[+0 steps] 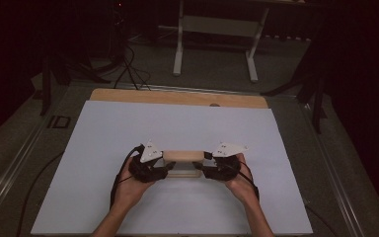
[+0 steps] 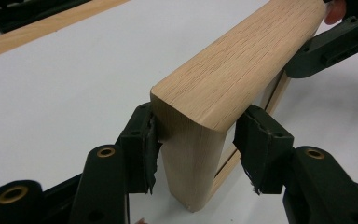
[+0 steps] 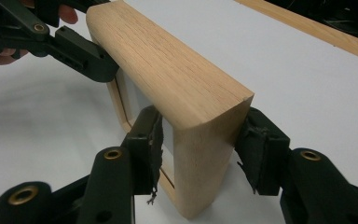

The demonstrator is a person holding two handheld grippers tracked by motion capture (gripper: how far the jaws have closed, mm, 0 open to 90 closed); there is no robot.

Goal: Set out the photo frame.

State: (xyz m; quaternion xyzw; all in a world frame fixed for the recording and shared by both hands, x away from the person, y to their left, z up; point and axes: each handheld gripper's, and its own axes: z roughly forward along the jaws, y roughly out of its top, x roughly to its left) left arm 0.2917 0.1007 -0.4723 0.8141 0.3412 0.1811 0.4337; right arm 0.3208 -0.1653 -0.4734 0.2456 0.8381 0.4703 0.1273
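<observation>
A light oak frame point(image 1: 182, 157) with a rounded top bar and a pale inner panel stands upright on its edge on the white sheet point(image 1: 128, 123). My left gripper point(image 1: 167, 169) clamps its left end; in the left gripper view the pads sit on both faces of the frame point(image 2: 233, 70), and the gripper point(image 2: 196, 137) is shut on it. My right gripper point(image 1: 205, 169) holds the opposite end. In the right gripper view its jaws point(image 3: 198, 140) press the frame point(image 3: 168, 70) from both sides, with the left gripper point(image 3: 81, 56) at the far end.
The white sheet covers a wooden tabletop whose bare strip point(image 1: 177, 98) shows at the far edge. Beyond it stand a white metal stand point(image 1: 214, 44) and floor cables point(image 1: 128, 69). Dark tripod legs point(image 1: 316, 98) flank the table.
</observation>
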